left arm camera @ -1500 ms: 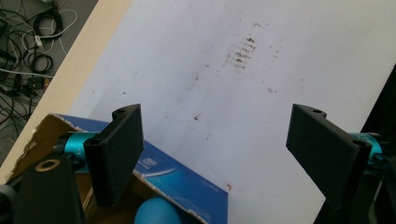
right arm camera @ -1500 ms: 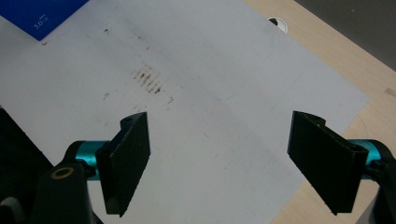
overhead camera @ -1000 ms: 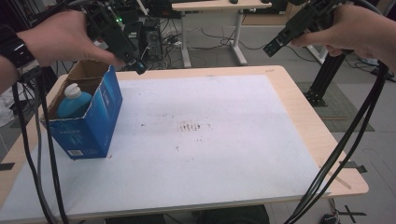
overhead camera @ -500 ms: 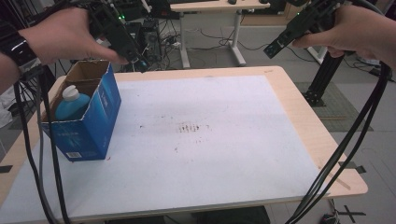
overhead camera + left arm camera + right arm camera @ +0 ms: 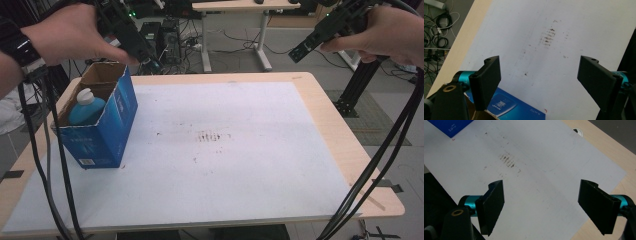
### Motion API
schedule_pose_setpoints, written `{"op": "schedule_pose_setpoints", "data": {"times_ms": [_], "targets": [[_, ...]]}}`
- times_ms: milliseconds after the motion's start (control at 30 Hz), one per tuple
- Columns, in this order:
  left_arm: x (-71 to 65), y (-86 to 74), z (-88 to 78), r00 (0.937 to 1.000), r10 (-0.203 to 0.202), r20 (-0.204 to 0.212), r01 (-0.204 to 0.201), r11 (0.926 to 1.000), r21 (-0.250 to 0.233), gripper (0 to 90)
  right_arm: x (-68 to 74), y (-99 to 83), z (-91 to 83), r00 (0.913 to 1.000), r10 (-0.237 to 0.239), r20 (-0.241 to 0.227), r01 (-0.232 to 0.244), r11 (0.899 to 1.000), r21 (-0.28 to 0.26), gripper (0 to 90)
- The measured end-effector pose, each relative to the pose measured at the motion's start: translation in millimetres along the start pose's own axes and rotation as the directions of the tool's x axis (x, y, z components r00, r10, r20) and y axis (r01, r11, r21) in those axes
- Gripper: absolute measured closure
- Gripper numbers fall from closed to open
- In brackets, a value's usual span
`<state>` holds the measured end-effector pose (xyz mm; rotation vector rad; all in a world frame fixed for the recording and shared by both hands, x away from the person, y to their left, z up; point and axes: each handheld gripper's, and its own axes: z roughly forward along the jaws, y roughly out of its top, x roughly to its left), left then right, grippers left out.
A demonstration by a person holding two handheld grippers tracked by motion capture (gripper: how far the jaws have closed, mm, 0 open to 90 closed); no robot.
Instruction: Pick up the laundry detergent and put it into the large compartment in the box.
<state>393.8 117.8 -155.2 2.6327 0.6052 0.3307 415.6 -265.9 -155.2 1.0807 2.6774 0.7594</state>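
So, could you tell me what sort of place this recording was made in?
Probably a lab or workshop: a work table under a stained white sheet, cables across the floor, and equipment beyond it.

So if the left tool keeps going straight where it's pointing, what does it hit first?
Most likely the white table cover, just past the blue box. The left tool has its jaws wide open with nothing between them; it might clip the box's top edge, since depth is unclear.

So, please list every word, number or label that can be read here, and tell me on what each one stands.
"5.0" followed by a small unclear unit: white print on the blue box, in the right gripper view; the line above it is blurred.
White emblem with a line of text on the box side, left gripper view: too small to read.
White label low on the box's near face, high view: unreadable.
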Motion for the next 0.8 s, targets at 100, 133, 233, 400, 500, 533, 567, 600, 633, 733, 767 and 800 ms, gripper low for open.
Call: {"op": "schedule_pose_setpoints", "data": {"times_ms": [100, 133, 233, 400, 500, 533, 567, 600, 633, 733, 767, 800], "targets": [[0.1, -0.9, -0.8, 1.0, -0.003, 0.0, 0.003, 1.0, -0.002, 19.2, 0.1, 1.2, 1.1, 1.0, -0.002, -0.003, 0.002, 1.0, 0.003, 20.5], [0.1, -1.2, -1.1, 1.0, -0.003, 0.0, 0.003, 1.0, -0.001, 19.2, 0.0, 1.4, 1.4, 1.0, -0.003, -0.004, 0.003, 1.0, 0.003, 20.6], [0.0, -1.6, -1.8, 1.0, -0.003, -0.002, 0.003, 1.0, 0.0, 19.2, 0.0, 1.8, 1.8, 1.0, -0.004, -0.005, 0.004, 1.0, 0.004, 20.6], [-0.3, -1.7, -2.5, 1.0, -0.002, -0.003, 0.002, 1.0, -0.002, 19.2, 1.1, 1.6, 2.0, 1.0, -0.006, -0.004, 0.006, 1.0, 0.009, 20.6], [-0.9, -1.7, -2.7, 1.0, 0.0, -0.002, 0.0, 1.0, -0.002, 19.2, 1.2, 1.0, 1.4, 1.0, -0.005, -0.003, 0.005, 1.0, 0.01, 20.6], [-1.1, -1.7, -3.0, 1.0, 0.0, -0.003, 0.0, 1.0, -0.001, 19.2, 1.1, 0.8, 1.2, 1.0, -0.005, -0.003, 0.005, 1.0, 0.01, 20.5], [-1.3, -1.8, -3.1, 1.0, 0.0, -0.003, 0.0, 1.0, -0.002, 19.2, 1.2, 0.6, 1.2, 1.0, -0.002, -0.003, 0.003, 1.0, 0.008, 20.6], [-1.3, -1.9, -3.3, 1.0, -0.002, -0.004, 0.002, 1.0, -0.003, 19.2, 1.1, 0.4, 1.1, 1.0, -0.002, -0.002, 0.002, 1.0, 0.008, 20.6], [-1.2, -2.0, -3.6, 1.0, -0.003, -0.003, 0.003, 1.0, -0.004, 19.2, 0.8, 0.1, 1.0, 1.0, -0.005, -0.001, 0.005, 1.0, 0.01, 20.6], [-1.4, -2.7, -4.2, 1.0, -0.003, -0.005, 0.003, 1.0, -0.004, 19.2, 1.3, -0.5, 0.7, 1.0, -0.007, -0.004, 0.007, 1.0, 0.012, 20.6], [-1.6, -2.9, -4.5, 1.0, -0.002, -0.006, 0.002, 1.0, -0.005, 19.2, 1.6, -0.5, 0.5, 1.0, -0.004, -0.004, 0.004, 1.0, 0.011, 20.6], [-1.9, -3.1, -4.9, 1.0, -0.003, -0.007, 0.003, 1.0, -0.007, 19.2, 1.8, -0.5, 0.3, 1.0, -0.003, -0.004, 0.003, 1.0, 0.011, 20.5]]}}
